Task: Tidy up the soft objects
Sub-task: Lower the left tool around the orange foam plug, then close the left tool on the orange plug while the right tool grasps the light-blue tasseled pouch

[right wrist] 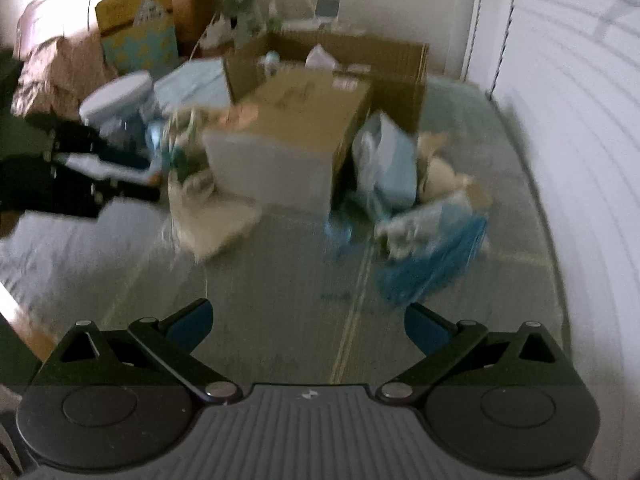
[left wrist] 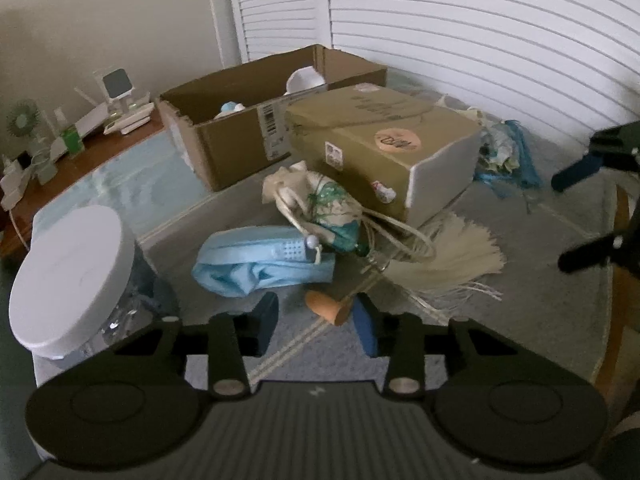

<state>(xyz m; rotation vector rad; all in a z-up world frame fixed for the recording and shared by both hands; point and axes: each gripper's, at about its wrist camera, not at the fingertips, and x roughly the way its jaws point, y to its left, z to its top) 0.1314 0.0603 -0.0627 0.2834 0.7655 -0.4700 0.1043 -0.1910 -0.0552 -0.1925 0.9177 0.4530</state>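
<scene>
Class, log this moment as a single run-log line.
left tool: open, near orange piece | right tool: open, empty | blue cloth: on table beside closed box | open box: behind

open box (left wrist: 240,136): brown corrugated cardboard, matt | closed box (left wrist: 380,140): tan cardboard, slightly glossy, paper stickers | mask (left wrist: 256,264): light blue cloth, soft, creased | tassel (left wrist: 448,256): cream thread, stringy | lid (left wrist: 68,272): white plastic, smooth | side table (left wrist: 120,136): brown wood, polished
</scene>
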